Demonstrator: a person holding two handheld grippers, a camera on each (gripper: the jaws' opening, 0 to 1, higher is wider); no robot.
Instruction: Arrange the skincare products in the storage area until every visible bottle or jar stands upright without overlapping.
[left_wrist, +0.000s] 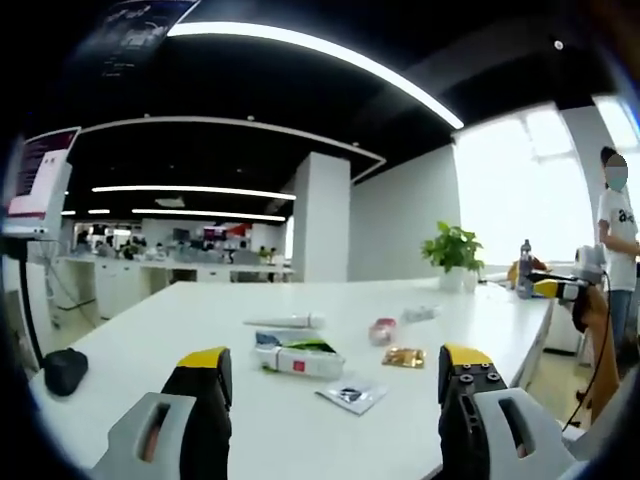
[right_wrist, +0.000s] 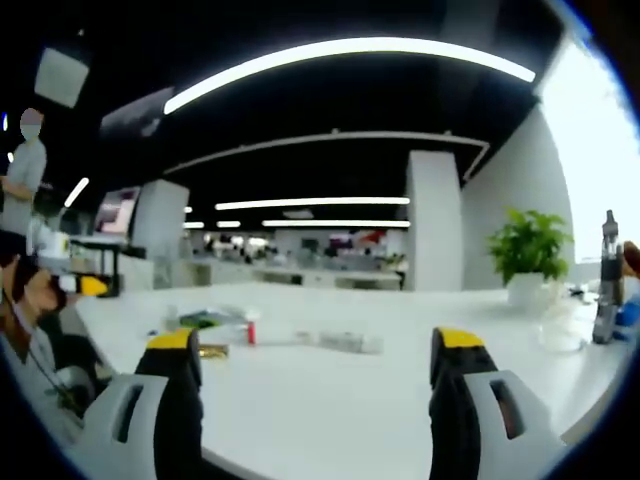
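Skincare items lie flat on the white table (left_wrist: 150, 330). A white tube (left_wrist: 285, 321) is farthest back, and a green-and-white tube (left_wrist: 298, 357) lies in front of it. To their right are a small pink jar (left_wrist: 382, 330), a gold sachet (left_wrist: 404, 357) and a dark sachet (left_wrist: 352, 394). My left gripper (left_wrist: 335, 365) stands open just short of them, holding nothing. In the right gripper view the green-and-white tube (right_wrist: 205, 320), a red-capped item (right_wrist: 250, 330) and a clear packet (right_wrist: 345, 342) lie beyond my open, empty right gripper (right_wrist: 315, 345).
A black object (left_wrist: 64, 370) sits at the table's left edge. A potted plant (left_wrist: 455, 250) and a dark bottle (right_wrist: 605, 265) stand at the far end. A person in white (left_wrist: 618, 230) stands beside the table. Another yellow-tipped gripper (left_wrist: 558, 288) shows at the right edge.
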